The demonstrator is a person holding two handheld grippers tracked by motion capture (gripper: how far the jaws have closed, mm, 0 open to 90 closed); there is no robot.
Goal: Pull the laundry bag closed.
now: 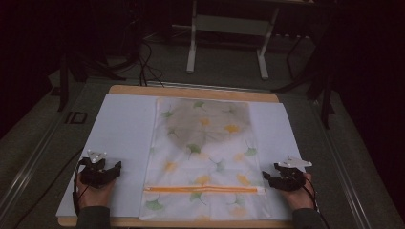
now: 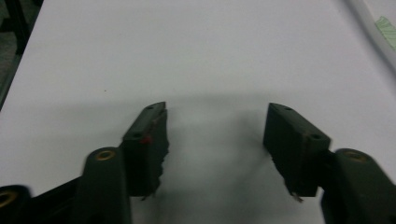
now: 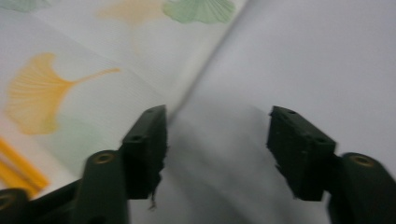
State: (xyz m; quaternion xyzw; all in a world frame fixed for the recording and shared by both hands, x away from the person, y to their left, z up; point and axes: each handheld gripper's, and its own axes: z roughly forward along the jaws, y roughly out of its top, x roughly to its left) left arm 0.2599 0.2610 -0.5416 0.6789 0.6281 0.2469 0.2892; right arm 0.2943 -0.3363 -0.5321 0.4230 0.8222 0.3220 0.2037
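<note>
**White bag waits between two open grippers**

White cloth with green and yellow leaves makes up the bag [image 1: 205,157]. It lies flat in the middle of the white sheet [image 1: 124,124] on the table [image 1: 191,91]. Nearest the person, an orange zipper [image 1: 203,189] runs across it from 9 o'clock to 3 o'clock. The bag's long side runs from 6 up to 12 o'clock.

The left gripper [image 1: 116,166] sits at the bag's 9 o'clock, a little apart, jaws spread wide and holding nothing. The right gripper [image 1: 265,176] sits at 3 o'clock, just beside the bag's edge, also spread and empty. I think the right one is nearer. Farther up, something dark shows through the bag's top.
</note>
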